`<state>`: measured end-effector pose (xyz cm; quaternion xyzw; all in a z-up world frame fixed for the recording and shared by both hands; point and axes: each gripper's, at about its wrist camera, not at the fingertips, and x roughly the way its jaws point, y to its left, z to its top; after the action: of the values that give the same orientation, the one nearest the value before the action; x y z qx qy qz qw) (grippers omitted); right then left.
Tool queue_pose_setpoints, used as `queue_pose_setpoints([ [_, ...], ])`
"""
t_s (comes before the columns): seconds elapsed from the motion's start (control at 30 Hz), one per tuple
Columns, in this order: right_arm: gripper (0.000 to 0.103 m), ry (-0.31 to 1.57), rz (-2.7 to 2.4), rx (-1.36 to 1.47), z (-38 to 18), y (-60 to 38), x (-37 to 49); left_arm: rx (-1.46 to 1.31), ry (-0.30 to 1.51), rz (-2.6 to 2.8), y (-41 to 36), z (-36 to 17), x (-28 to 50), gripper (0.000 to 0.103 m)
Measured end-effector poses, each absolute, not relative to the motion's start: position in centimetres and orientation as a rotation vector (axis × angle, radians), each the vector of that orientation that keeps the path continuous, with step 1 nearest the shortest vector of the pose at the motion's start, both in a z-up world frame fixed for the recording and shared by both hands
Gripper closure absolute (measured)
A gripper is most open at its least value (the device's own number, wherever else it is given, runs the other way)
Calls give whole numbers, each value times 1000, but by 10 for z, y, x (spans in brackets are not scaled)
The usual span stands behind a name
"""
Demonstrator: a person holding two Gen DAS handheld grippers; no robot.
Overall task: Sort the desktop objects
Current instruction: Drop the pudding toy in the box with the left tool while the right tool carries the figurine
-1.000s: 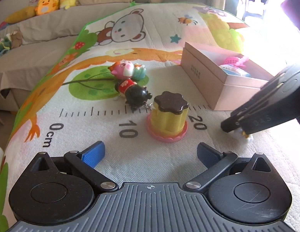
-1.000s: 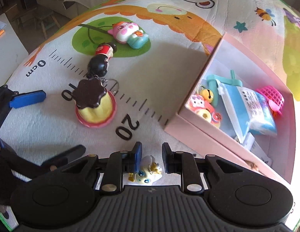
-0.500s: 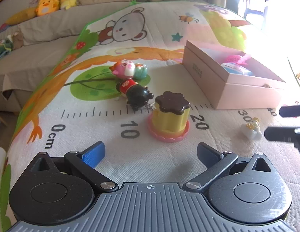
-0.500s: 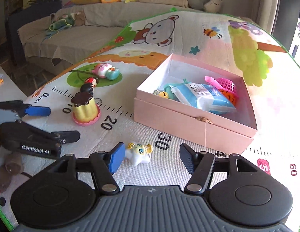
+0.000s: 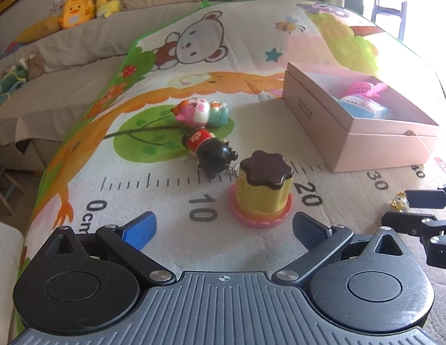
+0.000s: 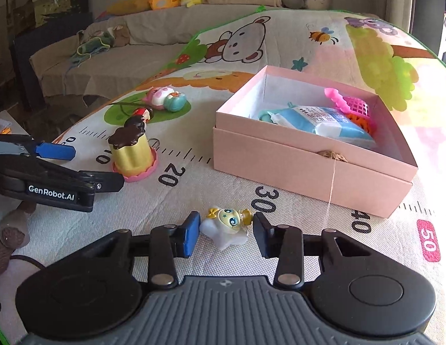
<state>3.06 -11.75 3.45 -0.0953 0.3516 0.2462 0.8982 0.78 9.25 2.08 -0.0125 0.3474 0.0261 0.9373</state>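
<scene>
A small white and yellow doll figure (image 6: 227, 227) lies on the mat between the fingers of my right gripper (image 6: 225, 234), which is open around it with small gaps on both sides. It also shows in the left wrist view (image 5: 398, 201). A pink open box (image 6: 303, 158) holding several toys stands just beyond. My left gripper (image 5: 223, 228) is open and empty, low over the mat just short of a yellow pudding toy (image 5: 263, 191). A black-haired doll (image 5: 208, 149) and a pink pig figure (image 5: 201, 112) lie behind the pudding.
The cartoon play mat (image 5: 165, 189) with a printed ruler covers the surface; its left edge drops off toward a sofa with plush toys (image 5: 76, 8). The pink box (image 5: 358, 126) stands to the right in the left wrist view.
My right gripper let go of the small doll, drew back and lowered, and now its open fingers have narrowed around the doll on the mat. The left gripper stayed put.
</scene>
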Motion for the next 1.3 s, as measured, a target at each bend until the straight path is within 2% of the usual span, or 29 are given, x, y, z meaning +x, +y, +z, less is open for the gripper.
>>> queue_pose_setpoints([
  [0.13,63,752,519,-174,37,-132,16,6,692,26,80,19,18,4],
  [0.2,63,765,529,-167,38,-139,6,24,719,18,74,16,29,20],
  [0.27,63,769,537,-172,39,-143,-2,25,729,31,71,15,37,20],
  [0.33,63,773,546,-173,40,-146,-9,23,732,36,69,16,42,27],
  [0.37,63,774,556,-172,41,-147,-12,23,733,30,69,16,42,37],
  [0.4,63,775,564,-172,42,-148,-16,26,733,25,67,17,42,42],
  [0.57,63,753,603,-179,58,-156,-32,61,695,-7,59,29,21,42],
  [0.63,63,714,613,-155,77,-166,-37,29,656,-64,58,51,8,42],
  [0.77,63,534,592,-64,153,-199,-33,29,448,-181,46,120,-8,42],
  [0.9,63,420,485,-27,197,-218,1,61,343,-230,25,152,18,42],
  [1.07,63,466,421,47,193,-224,72,20,386,-270,0,141,82,41],
  [1.1,63,481,416,60,189,-224,84,12,405,-268,-2,135,91,38],
  [1.2,52,556,357,116,166,-226,118,9,471,-234,3,111,99,25],
  [1.3,52,591,359,117,149,-228,121,29,518,-203,24,83,74,13],
])
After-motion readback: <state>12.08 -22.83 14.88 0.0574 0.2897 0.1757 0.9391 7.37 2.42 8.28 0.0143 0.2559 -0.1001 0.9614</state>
